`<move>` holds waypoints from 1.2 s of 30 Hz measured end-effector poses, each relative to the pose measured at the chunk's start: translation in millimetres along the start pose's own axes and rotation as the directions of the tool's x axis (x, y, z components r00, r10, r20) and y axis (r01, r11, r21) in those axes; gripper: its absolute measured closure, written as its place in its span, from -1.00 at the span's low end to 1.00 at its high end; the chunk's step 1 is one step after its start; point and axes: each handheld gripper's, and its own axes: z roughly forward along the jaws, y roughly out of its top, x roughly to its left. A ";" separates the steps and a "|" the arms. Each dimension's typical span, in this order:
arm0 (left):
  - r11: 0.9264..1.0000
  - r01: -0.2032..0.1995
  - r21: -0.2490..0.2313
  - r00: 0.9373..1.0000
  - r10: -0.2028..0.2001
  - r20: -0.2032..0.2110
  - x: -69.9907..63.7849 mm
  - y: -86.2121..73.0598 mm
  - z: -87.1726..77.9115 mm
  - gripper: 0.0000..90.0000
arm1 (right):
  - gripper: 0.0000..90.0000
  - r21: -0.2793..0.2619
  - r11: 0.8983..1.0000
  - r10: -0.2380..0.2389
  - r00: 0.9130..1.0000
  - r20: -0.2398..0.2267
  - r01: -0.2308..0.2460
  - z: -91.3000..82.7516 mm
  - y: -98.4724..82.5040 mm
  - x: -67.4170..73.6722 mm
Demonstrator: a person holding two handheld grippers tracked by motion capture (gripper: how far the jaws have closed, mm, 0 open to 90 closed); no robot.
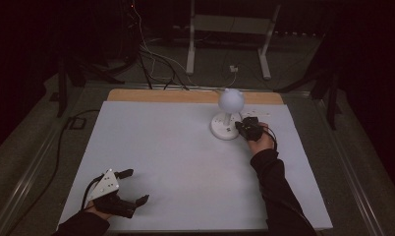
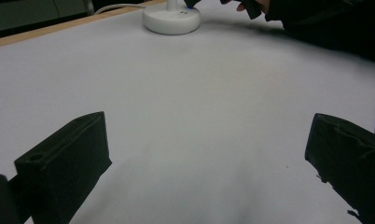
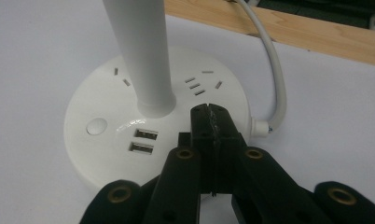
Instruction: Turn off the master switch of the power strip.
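Observation:
A white desk lamp stands at the table's far right, with a globe head (image 1: 231, 100) on a stem (image 3: 143, 56) and a round base (image 1: 224, 127). The base (image 3: 87, 100) carries socket slots, two USB ports (image 3: 143, 141) and a round button (image 3: 96, 126). My right gripper (image 1: 241, 126) is shut with nothing between the jaws. Its tips (image 3: 208, 112) rest over the base's top just right of the stem. Near the front left corner my left gripper (image 1: 136, 186) lies open and empty, and its jaws (image 2: 209, 123) face the distant base (image 2: 171, 21).
The lamp's white cable (image 3: 276, 79) leaves the base and runs over the table's wooden far edge (image 1: 195, 96). The white tabletop (image 1: 185, 162) spreads between the grippers. Beyond it are floor cables and a white metal stand (image 1: 230, 29). A black cable (image 1: 63, 142) trails along the left side.

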 end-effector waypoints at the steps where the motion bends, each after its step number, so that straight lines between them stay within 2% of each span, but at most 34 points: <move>1: 1.000 0.000 0.000 1.000 0.000 0.002 -0.1 0.0 0.1 -0.99 | 1.00 0.000 1.000 -0.008 1.000 0.005 0.008 -0.2 -0.1 0.5; 9: 1.000 -0.001 -0.001 1.000 0.001 0.002 -0.6 0.0 -0.2 -0.99 | 1.00 -0.013 1.000 -0.024 1.000 0.010 0.024 -0.4 -2.3 1.5; 15: 1.000 -0.007 0.004 1.000 0.007 0.007 -1.4 0.1 0.7 -0.99 | 1.00 -0.006 1.000 -0.014 0.999 0.032 0.015 -0.2 -1.4 4.4; 23: 1.000 -0.001 0.001 1.000 0.001 0.006 -0.5 -0.1 0.6 -0.99 | 1.00 -0.005 0.998 -0.061 0.996 0.070 0.061 0.8 -3.2 10.2; 30: 1.000 0.002 -0.002 1.000 -0.002 0.002 0.0 0.1 0.3 -0.99 | 1.00 0.007 0.999 -0.038 0.998 0.055 0.038 0.5 -0.1 7.5; 31: 1.000 0.001 -0.002 1.000 -0.001 0.001 0.3 0.1 0.2 -0.99 | 1.00 -0.010 0.999 -0.035 0.998 0.050 0.035 -0.9 0.9 7.0; 32: 1.000 0.001 -0.002 1.000 -0.001 0.001 0.3 0.1 0.2 -0.99 | 1.00 0.004 1.000 -0.016 1.000 0.019 0.016 -1.5 2.9 6.0; 33: 1.000 0.002 -0.001 1.000 -0.002 0.001 0.7 0.0 0.3 -0.99 | 1.00 0.004 1.000 -0.016 1.000 0.019 0.016 -1.5 2.9 6.0; 34: 1.000 0.002 -0.002 1.000 -0.002 0.001 1.0 0.0 0.4 -0.99 | 1.00 0.030 0.999 -0.024 0.999 0.041 0.023 -1.4 6.6 5.8; 36: 1.000 0.001 -0.001 1.000 -0.001 0.000 1.0 0.1 0.2 -0.99 | 0.98 0.021 1.000 -0.001 1.000 0.027 0.000 -2.6 8.3 4.9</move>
